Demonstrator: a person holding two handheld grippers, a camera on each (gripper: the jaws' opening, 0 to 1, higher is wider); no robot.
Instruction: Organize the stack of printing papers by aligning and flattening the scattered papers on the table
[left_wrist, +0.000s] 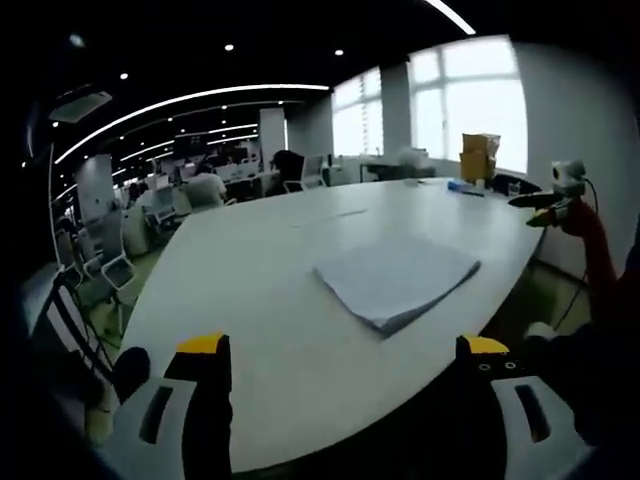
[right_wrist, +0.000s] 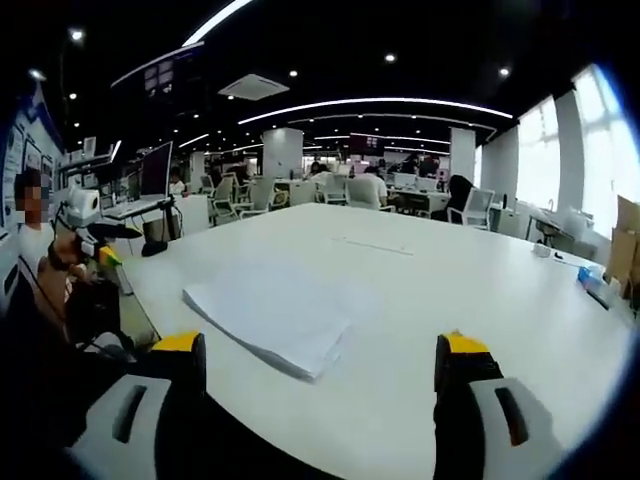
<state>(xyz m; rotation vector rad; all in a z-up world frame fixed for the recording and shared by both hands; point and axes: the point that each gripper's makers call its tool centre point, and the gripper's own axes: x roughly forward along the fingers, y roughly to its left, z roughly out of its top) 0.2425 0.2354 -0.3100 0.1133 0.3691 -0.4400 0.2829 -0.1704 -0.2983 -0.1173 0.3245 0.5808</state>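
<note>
1. While both tools hang back from the work, the paper stack (left_wrist: 397, 280) lies flat on the white counter (left_wrist: 260, 300), ahead of the left tool (left_wrist: 342, 390) and a bit to the right in the left gripper view.
2. In the right gripper view the same paper stack (right_wrist: 270, 312) sits ahead-left of the right tool (right_wrist: 320, 385), near the counter (right_wrist: 450, 290) edge on that side.
3. Left tool: jaws spread wide, released, nothing between them. Right tool: same, released and empty.
4. Neither tool touches the paper; both are well apart from it.
5. Progress, my read: stack looks mostly gathered into one pile, edges roughly square, but it sits skewed to the counter edge and the near corner looks slightly fanned. Can't tell sheet-level alignment at this resolution.
6. A thin sheet or strip (left_wrist: 330, 216) lies further up the counter, apart from the pile; can't tell if it's a stray paper.
7. Left to do, probably: squeeze the sides to square the pile, press it flat, collect that far piece if it belongs.
8. Background: cardboard box (left_wrist: 480, 155) at the far end, office chairs (right_wrist: 250, 192) beyond.
</note>
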